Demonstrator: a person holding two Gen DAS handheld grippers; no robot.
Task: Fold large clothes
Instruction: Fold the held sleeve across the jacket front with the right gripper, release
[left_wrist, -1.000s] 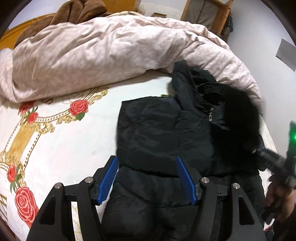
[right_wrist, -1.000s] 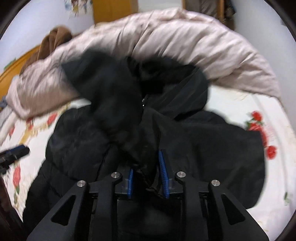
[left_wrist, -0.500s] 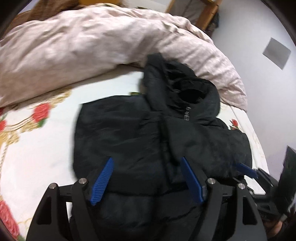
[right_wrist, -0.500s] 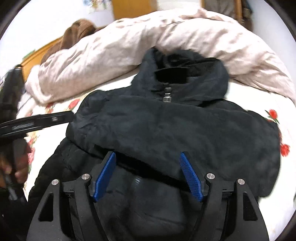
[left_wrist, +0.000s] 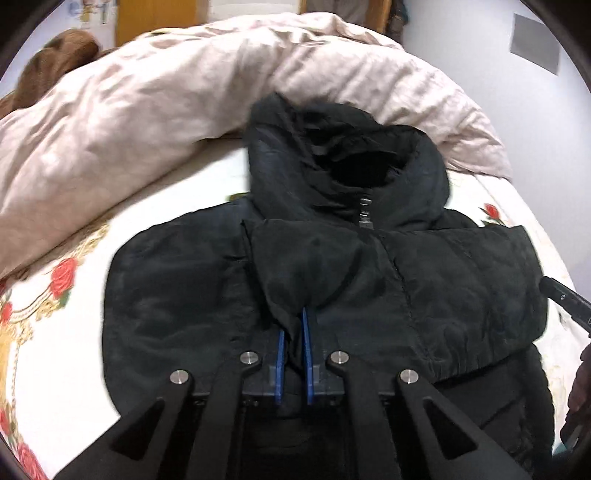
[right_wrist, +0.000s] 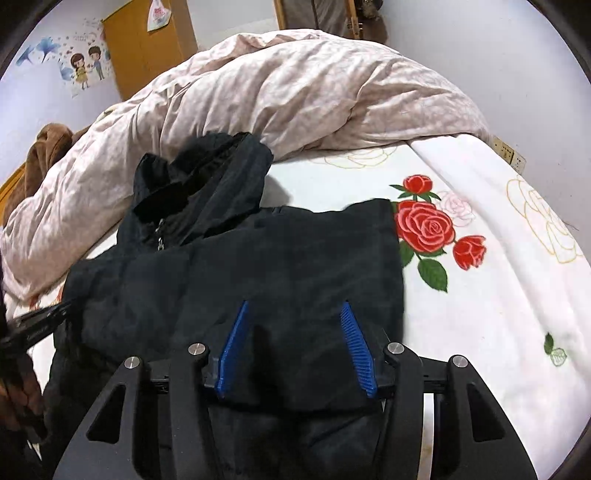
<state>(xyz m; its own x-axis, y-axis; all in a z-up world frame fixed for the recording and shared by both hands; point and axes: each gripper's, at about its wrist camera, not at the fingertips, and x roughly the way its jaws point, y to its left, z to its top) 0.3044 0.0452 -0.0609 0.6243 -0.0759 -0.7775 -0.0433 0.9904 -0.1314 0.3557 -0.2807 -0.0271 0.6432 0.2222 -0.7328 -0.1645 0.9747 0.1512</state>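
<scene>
A black hooded puffer jacket (left_wrist: 369, 280) lies front-up on the rose-print bed sheet (left_wrist: 74, 295), hood toward the duvet and its sleeves folded across the chest. My left gripper (left_wrist: 293, 325) is shut on a raised pinch of jacket fabric near the chest's middle. In the right wrist view the jacket (right_wrist: 258, 266) fills the centre-left. My right gripper (right_wrist: 294, 303) hovers over its right part, jaws half apart and closing, with cloth lying between the blue pads (right_wrist: 236, 343) but not squeezed. The other gripper's tip shows at each view's edge (left_wrist: 565, 299) (right_wrist: 40, 321).
A bunched pink duvet (right_wrist: 314, 92) lies along the far side of the bed, right behind the hood. A brown blanket (right_wrist: 48, 147) sits far left. Bare sheet (right_wrist: 498, 295) stretches right of the jacket to the mattress edge. A wooden wardrobe (right_wrist: 147, 51) stands behind.
My left gripper slid toward the jacket's middle and closed on a pinch of fabric. My right gripper let go of the cloth it held, opened wide, moved to the jacket's right side and narrowed.
</scene>
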